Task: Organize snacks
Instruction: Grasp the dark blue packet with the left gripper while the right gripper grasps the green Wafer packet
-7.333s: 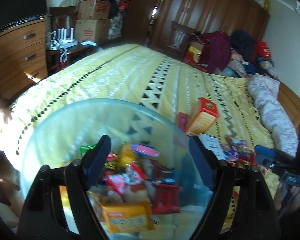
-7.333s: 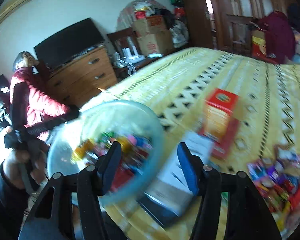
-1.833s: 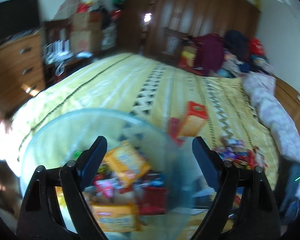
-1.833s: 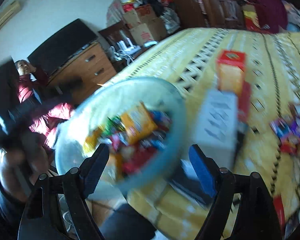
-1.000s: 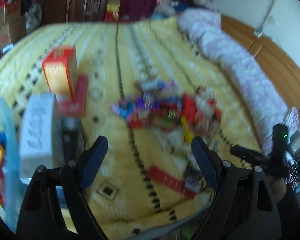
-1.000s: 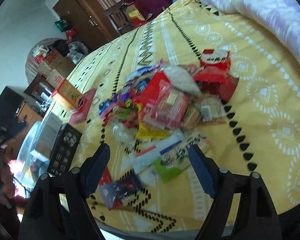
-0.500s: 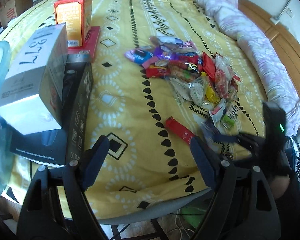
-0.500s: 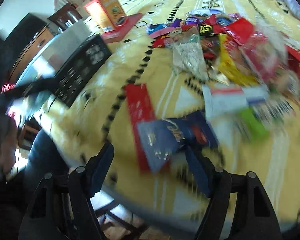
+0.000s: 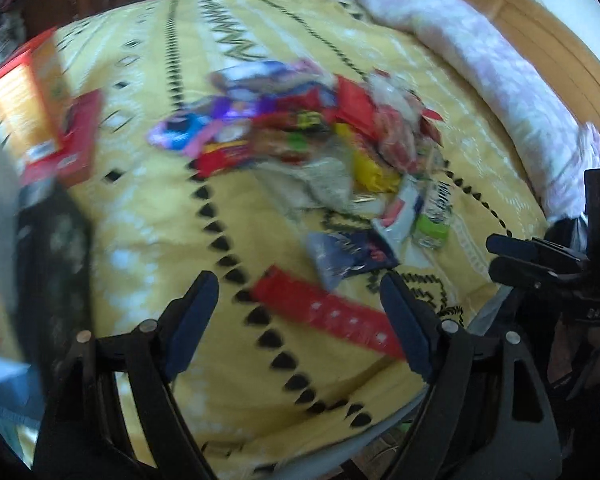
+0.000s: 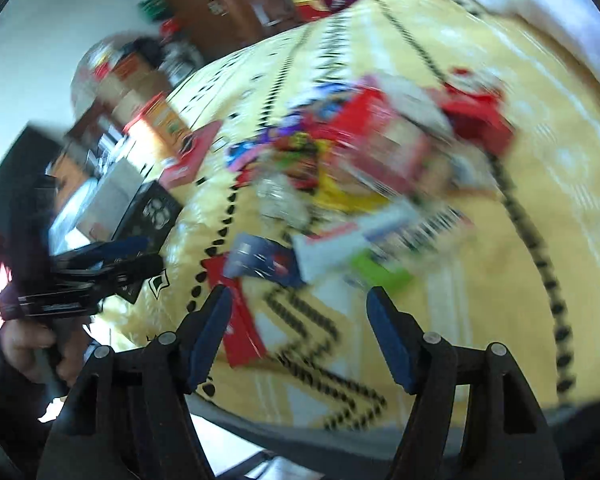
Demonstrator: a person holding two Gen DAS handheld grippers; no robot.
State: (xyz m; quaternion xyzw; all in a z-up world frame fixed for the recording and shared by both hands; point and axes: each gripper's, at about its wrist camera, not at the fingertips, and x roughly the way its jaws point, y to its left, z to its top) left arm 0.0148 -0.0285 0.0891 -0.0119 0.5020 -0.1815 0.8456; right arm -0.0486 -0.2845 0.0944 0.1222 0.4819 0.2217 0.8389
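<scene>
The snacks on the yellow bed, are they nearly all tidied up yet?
Not nearly. Nothing sorted shows in these blurry views. A big heap of colourful snack packets lies on the yellow patterned bedspread. Both grippers hold nothing: the left gripper, closing, frames the long red wrapper, and the right gripper nears the dark blue packet. All the sorting remains.

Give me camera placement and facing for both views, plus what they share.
Left wrist: sits on the left hand-held gripper, angled down at the long red packet near the bed's edge; the right hand-held gripper shows at right.
Right wrist: sits on the right hand-held gripper, angled down at the yellow bedspread; a hand holds the left one.
Shared: snack pile, dark blue packet.
</scene>
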